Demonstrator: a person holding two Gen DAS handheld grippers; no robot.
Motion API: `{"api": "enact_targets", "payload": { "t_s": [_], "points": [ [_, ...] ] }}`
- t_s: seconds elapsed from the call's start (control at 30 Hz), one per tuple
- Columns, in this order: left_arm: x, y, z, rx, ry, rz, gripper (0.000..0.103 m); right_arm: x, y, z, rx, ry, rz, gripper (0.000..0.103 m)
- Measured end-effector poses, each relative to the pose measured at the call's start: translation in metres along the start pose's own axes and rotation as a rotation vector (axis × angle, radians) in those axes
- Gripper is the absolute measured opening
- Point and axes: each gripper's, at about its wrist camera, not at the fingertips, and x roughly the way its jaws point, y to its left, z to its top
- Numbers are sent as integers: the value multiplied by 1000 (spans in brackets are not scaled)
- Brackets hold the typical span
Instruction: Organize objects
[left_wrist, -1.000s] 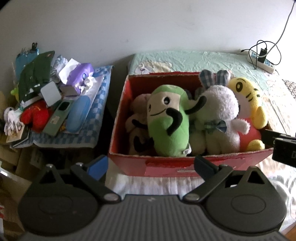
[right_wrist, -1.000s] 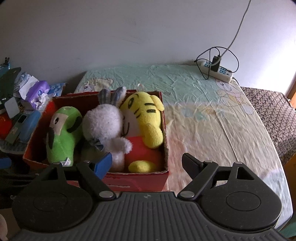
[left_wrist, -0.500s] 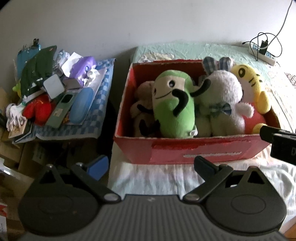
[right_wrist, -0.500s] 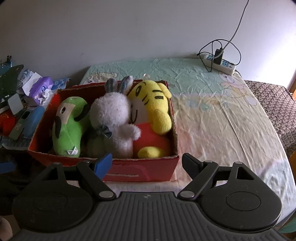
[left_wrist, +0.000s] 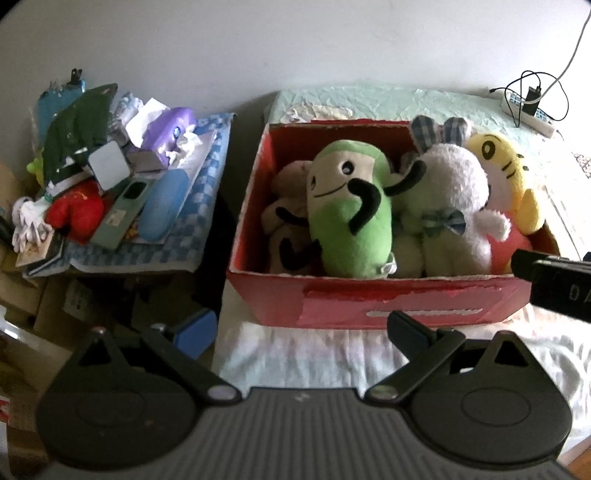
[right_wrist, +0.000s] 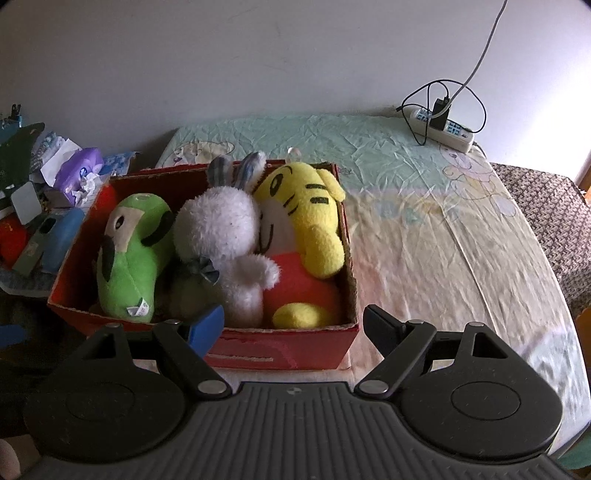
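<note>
Both tools are backing away from the red box (right_wrist: 280, 354) compared with a second ago; it is sitting farther off in both views now, with more of the white sheet (left_wrist: 317, 354) showing in front of it in the left view.

Going by size: the bed (right_wrist: 424, 221), under a pale cartoon-print cover, is carrying the box on its left part, and the rest of it is lying bare. The box is looking full: a yellow tiger (right_wrist: 310, 218) at its right end, a white rabbit (right_wrist: 221, 236) beside it, a green plush (right_wrist: 129, 258) left of that, and a cream plush (left_wrist: 284, 221) with black marks at the left end, seen only from the left view. All four are sitting pressed together inside the walls. I am judging the toy sorting as done or nearly so.

Left of the bed, a cluttered pile (left_wrist: 110, 184) on a checked cloth is waiting untouched; whether it belongs to the task I cannot tell.

The left tool (left_wrist: 301, 326) is hovering near the box front, jaws spread wide and holding nothing. The right tool (right_wrist: 293, 325) is likewise standing wide and empty at the near right corner of the box.

For writing, a small tag (right_wrist: 136, 309) on the green plush is showing, too small to read. A pale strip on the box front is looking like a torn label, unreadable.
</note>
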Motion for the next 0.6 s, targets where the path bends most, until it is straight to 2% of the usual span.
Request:
{"api": "enact_targets", "payload": {
  "t_s": [0.17, 0.5, 0.6],
  "points": [
    [-1, -4, 6, 18, -27, -7, 99, 3, -1, 0, 5, -12, -20, 85],
    [6, -5, 13, 31, -32, -34, 97, 9, -1, 2, 31, -10, -17, 85],
    [6, -6, 14, 34, -40, -20, 96, 11, -1, 3, 33, -7, -15, 85]
  ]
}}
